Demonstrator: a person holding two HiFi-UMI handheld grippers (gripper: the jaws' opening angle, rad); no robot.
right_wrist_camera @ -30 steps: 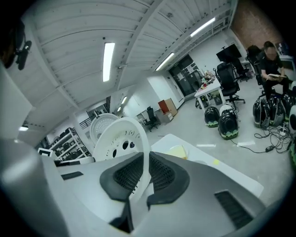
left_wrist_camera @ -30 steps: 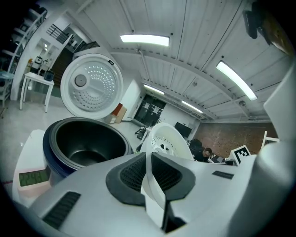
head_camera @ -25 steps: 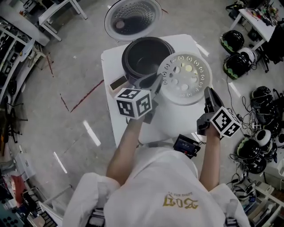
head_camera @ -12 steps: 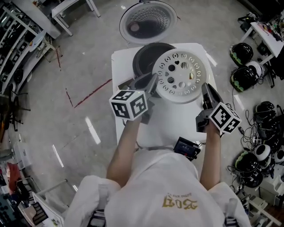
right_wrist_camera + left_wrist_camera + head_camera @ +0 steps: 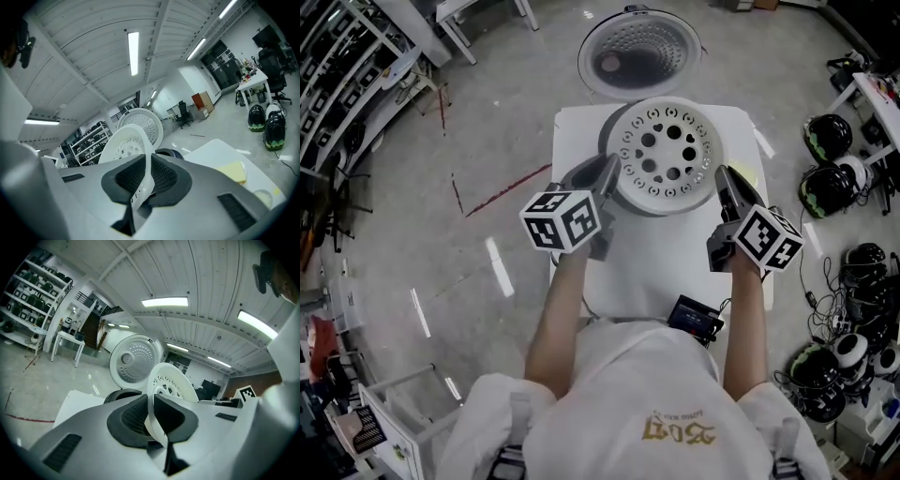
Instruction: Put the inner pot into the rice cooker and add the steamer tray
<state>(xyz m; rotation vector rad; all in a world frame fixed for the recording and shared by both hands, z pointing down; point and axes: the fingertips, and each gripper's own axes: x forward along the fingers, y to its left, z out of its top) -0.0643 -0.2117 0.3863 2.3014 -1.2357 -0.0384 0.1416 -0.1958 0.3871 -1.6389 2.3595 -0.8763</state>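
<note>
The white steamer tray (image 5: 666,155), a round dish with several holes, hangs level between both grippers. My left gripper (image 5: 607,178) is shut on its left rim, my right gripper (image 5: 724,183) is shut on its right rim. The tray covers the rice cooker's mouth in the head view, so the pot is hidden there. In the left gripper view the tray's rim (image 5: 154,420) is pinched between the dark pads, with the dark inner pot (image 5: 121,395) and the raised lid (image 5: 136,362) behind. The right gripper view shows the rim (image 5: 143,183) clamped, with the pot (image 5: 168,153) beyond.
The cooker stands at the far end of a white table (image 5: 661,272); its open lid (image 5: 639,58) leans back beyond it. A yellow pad (image 5: 233,171) lies to the right of the cooker. A black device (image 5: 694,319) sits at the near edge. Helmets (image 5: 830,183) lie on the floor at right.
Both grippers carried the tray leftward and away from me. It stood to the right of the open pot a second ago and now sits over it, hiding it.
</note>
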